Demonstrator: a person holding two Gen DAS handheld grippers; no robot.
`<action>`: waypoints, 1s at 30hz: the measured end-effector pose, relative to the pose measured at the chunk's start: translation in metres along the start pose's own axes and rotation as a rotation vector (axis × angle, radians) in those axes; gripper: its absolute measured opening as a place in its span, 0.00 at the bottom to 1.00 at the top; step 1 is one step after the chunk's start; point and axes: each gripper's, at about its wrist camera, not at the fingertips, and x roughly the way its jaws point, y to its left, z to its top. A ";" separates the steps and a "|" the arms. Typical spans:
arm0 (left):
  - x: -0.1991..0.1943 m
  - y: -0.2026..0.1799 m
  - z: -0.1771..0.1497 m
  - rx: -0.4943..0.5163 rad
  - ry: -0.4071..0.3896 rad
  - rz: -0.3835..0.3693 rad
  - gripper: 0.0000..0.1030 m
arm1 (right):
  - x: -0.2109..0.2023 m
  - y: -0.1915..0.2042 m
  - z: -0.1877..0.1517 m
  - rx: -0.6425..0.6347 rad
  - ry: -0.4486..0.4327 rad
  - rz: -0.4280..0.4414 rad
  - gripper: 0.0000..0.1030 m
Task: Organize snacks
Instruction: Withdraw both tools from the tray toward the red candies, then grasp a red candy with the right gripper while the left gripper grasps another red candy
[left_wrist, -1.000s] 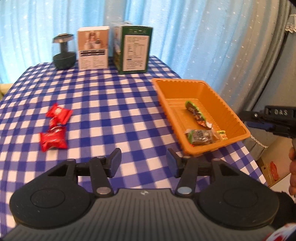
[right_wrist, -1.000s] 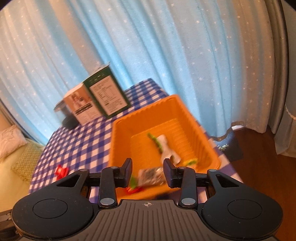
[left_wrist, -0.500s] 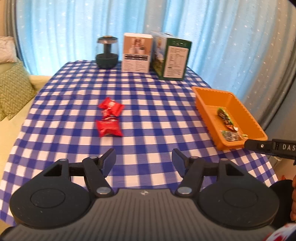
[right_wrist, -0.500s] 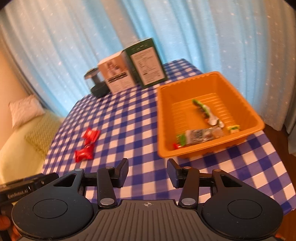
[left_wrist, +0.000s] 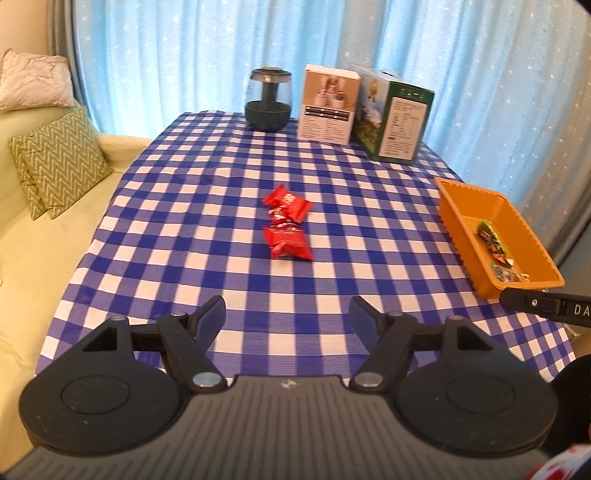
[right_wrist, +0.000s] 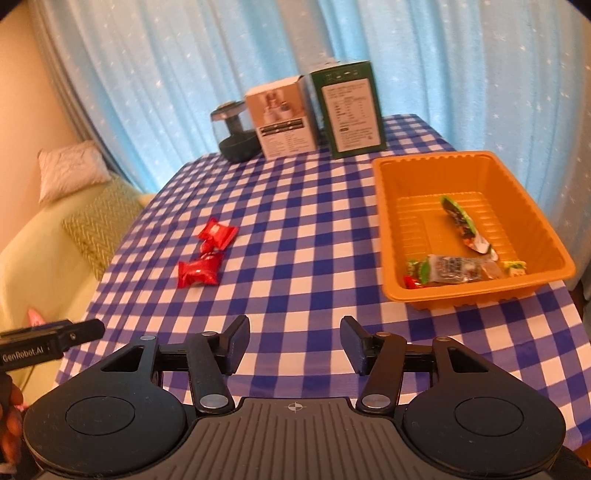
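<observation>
Two red snack packets lie mid-table on the blue checked cloth: a nearer one (left_wrist: 287, 243) (right_wrist: 198, 272) and a farther one (left_wrist: 287, 201) (right_wrist: 217, 233). An orange tray (left_wrist: 452, 206) (right_wrist: 391, 206) at the right edge holds a green-edged packet (right_wrist: 461, 221) and a clear-wrapped snack (right_wrist: 452, 268). My left gripper (left_wrist: 287, 317) hovers over the near table edge, short of the red packets, jaws opening, nothing between them. My right gripper (right_wrist: 294, 345) is also over the near edge, left of the tray, jaws opening and empty.
At the back stand a dark round jar (left_wrist: 268, 101), a white box (left_wrist: 328, 105) and a green box (left_wrist: 395, 118). A sofa with cushions (left_wrist: 55, 162) lies left of the table. Blue curtains hang behind.
Both grippers have pulled back from the tray toward the near edge and swung left; both jaws have widened. The red packets now sit centred in the left wrist view.
</observation>
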 end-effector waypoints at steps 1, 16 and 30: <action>0.001 0.003 0.000 -0.001 0.001 0.002 0.69 | 0.003 0.003 0.000 -0.014 0.004 0.000 0.53; 0.030 0.031 0.019 0.054 0.005 -0.003 0.70 | 0.066 0.061 0.007 -0.330 0.061 0.079 0.54; 0.101 0.073 0.045 0.148 0.073 0.014 0.70 | 0.178 0.108 0.009 -0.718 0.086 0.147 0.54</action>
